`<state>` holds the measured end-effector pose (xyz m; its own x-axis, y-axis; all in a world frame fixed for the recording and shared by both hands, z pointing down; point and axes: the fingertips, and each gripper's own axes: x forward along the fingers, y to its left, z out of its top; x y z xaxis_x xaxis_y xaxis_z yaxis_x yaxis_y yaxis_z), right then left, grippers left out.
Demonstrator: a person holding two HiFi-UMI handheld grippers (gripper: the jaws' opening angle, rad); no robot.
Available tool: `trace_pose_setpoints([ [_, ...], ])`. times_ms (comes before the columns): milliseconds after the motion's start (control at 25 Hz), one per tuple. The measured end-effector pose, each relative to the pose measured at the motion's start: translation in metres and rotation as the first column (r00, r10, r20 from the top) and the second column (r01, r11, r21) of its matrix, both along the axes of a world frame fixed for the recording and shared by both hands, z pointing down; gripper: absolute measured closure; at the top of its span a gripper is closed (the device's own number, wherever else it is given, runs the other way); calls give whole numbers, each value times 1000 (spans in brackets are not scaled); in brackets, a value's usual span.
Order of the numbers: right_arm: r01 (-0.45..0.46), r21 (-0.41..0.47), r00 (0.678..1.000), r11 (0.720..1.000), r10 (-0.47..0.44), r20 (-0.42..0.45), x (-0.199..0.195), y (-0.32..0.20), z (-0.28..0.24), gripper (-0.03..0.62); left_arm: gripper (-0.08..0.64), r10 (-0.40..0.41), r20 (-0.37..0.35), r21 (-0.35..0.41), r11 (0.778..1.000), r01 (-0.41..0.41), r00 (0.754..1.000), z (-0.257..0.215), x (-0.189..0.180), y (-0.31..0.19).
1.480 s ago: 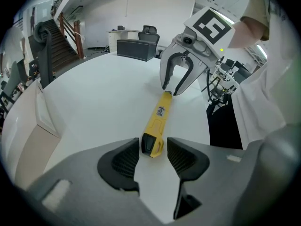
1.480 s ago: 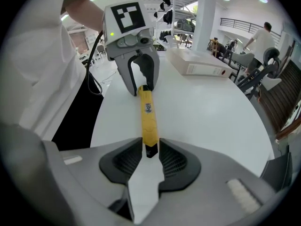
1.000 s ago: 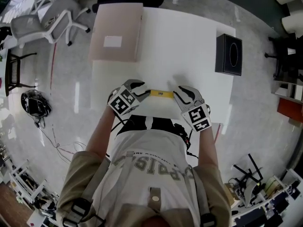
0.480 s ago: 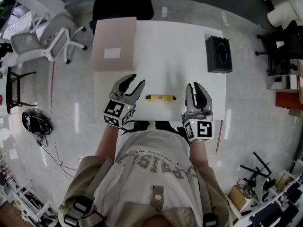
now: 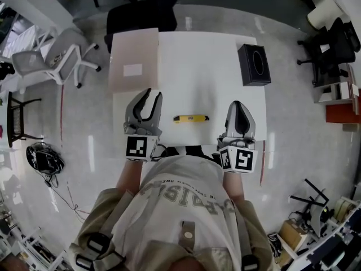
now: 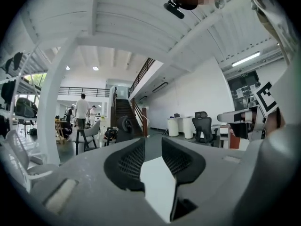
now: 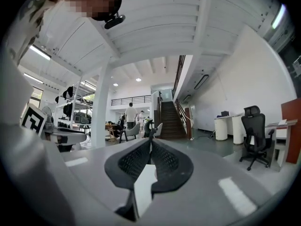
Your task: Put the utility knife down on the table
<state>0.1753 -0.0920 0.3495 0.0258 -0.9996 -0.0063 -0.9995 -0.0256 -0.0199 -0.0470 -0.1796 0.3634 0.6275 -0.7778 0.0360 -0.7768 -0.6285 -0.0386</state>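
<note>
Subject: the utility knife [image 5: 190, 118]. It lies flat on the white table [image 5: 208, 66], near the edge closest to me. Its long axis runs left to right across the head view, and nothing is touching it. On this evidence I judge the placement done.

Governing relation: the knife sits between my two tools, clear of both. My left gripper [image 5: 150, 96] is on one side and my right gripper [image 5: 238, 106] on the other, and both point away from me, crosswise to the knife's length. The left one appears slightly nearer to its end of the knife. Going back for the knife would mean dropping down and turning in toward it.

Finger state: the left jaws have just been closing but stand apart with a clear gap and nothing in it. The right jaws have also just been closing. They now meet at the tips, clenched on nothing.

View comparison: only the head view shows the knife and the table, along with a black box [image 5: 255, 64] at the far right corner. Both gripper views look level across the hall to a staircase [image 7: 167, 119] and office chairs, showing the jaws plainly but not the knife.
</note>
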Motion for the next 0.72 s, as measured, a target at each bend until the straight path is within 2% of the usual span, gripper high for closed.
trace_pose_setpoints([
  [120, -23, 9, 1000, 1000, 23, -15, 1, 5, -5, 589, 451, -11, -10, 31, 999, 12, 1000, -10, -4, 1],
  [400, -21, 26, 998, 999, 22, -57, -6, 9, -15, 591, 539, -32, -28, 102, 994, 35, 999, -30, -9, 4],
  [720, -18, 37, 995, 999, 21, -94, -11, 10, -22, 591, 545, -36, -42, 128, 991, 41, 998, -40, -10, 3],
])
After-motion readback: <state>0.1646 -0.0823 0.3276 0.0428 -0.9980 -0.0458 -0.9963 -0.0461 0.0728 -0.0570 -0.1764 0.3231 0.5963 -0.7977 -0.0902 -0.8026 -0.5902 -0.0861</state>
